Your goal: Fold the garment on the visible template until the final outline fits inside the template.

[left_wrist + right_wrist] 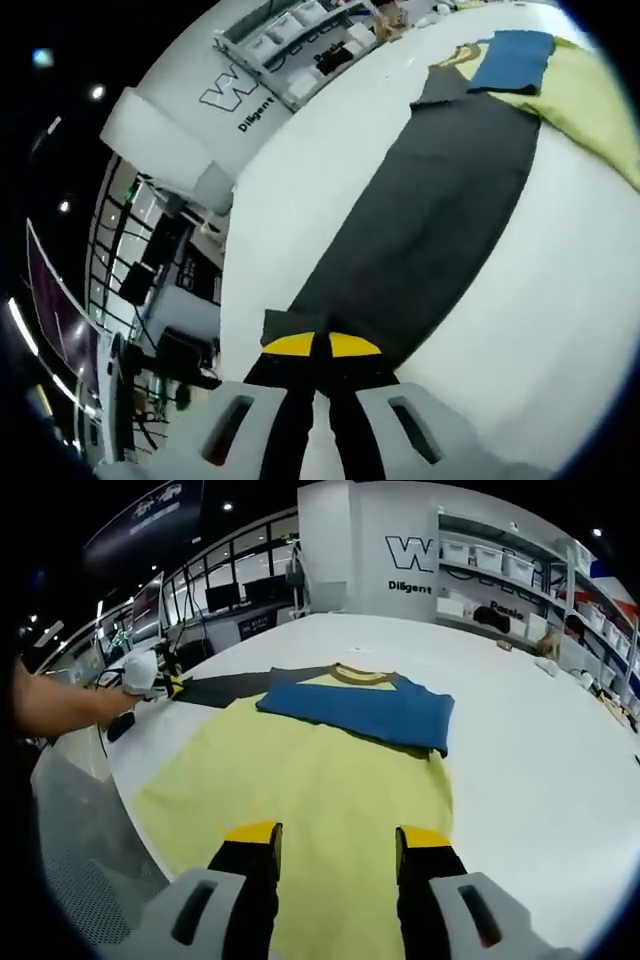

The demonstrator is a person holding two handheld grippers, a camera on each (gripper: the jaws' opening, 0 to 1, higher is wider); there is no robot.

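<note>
On the white desk the garment lay spread flat: a pale yellow shirt with a dark grey sleeve stretched straight out to one side and a blue sleeve folded across the chest just below the collar.

Your left gripper was at the cuff end of the grey sleeve, its yellow-tipped fingers pressed close together with the cuff edge between them, so they appeared clamped on the fabric. From that view the sleeve ran away from you towards the yellow body, with the blue sleeve lying at its far end.

Your right gripper sat at the hem side of the yellow body, its fingers spread well apart with the cloth showing between them and nothing held. I could not tell whether the tips touched the fabric.

At the left of the right gripper view, your forearm reached out to the left gripper at the grey sleeve's end. Behind the desk stood a white wall with lettering and shelves of white bins.
</note>
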